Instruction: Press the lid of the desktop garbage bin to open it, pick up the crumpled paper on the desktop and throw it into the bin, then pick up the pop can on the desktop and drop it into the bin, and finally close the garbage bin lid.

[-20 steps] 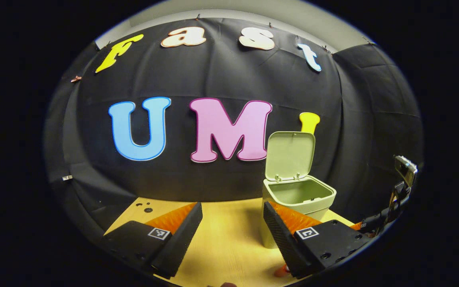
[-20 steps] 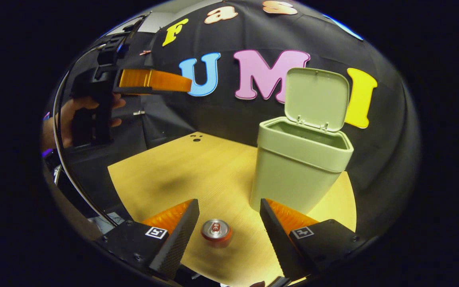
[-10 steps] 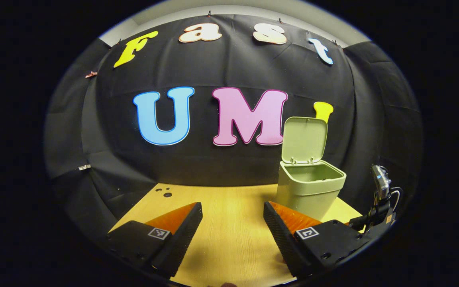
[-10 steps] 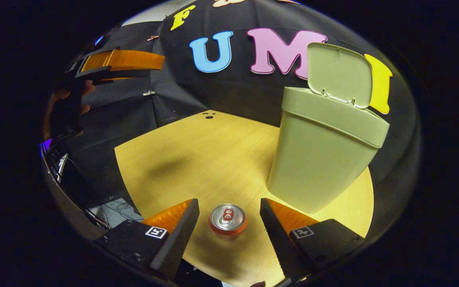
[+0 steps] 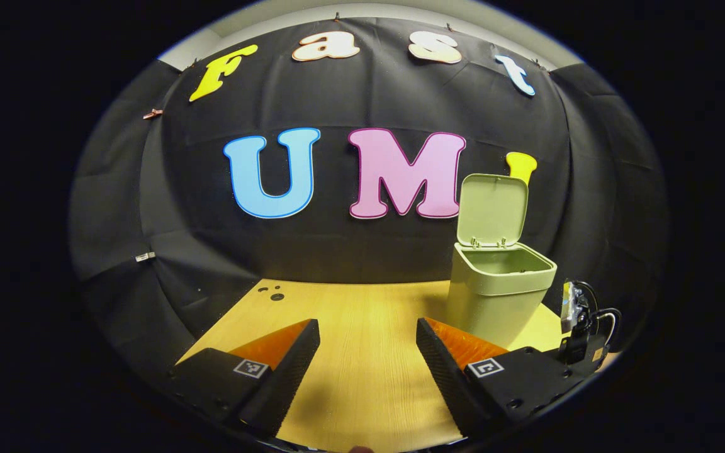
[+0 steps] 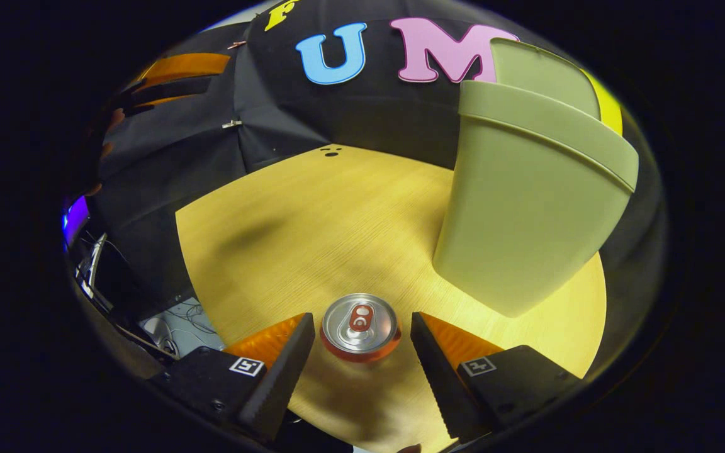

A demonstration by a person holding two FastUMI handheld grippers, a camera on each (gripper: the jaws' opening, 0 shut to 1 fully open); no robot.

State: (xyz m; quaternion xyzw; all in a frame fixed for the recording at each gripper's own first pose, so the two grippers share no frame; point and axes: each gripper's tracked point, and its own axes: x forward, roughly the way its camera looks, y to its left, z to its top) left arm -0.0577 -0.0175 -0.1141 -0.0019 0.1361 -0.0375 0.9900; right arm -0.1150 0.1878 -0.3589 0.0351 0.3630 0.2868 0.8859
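Note:
The pale green bin [image 5: 498,296] stands on the wooden desktop [image 5: 362,327] with its lid [image 5: 493,209] hinged up and the mouth uncovered. In the right gripper view the bin [image 6: 526,207] looms large at the right. A pop can [image 6: 360,326] stands upright on the desktop, seen from above with its silver top and red side. My right gripper [image 6: 361,336] is open and hangs over the can, one finger on either side, neither touching it. My left gripper [image 5: 367,343] is open with nothing between its fingers, held above the desk left of the bin.
The desktop's [image 6: 312,233] left edge drops off to cables and gear [image 6: 174,330] below. The other gripper's finger [image 6: 180,68] shows far at the upper left, and a gripper body with a cable [image 5: 583,327] sits low at the right beside the bin.
My right gripper has come down toward the can, which now looks larger and sits between the fingertips. My left gripper has drawn back and away from the bin, which looks smaller and farther right.

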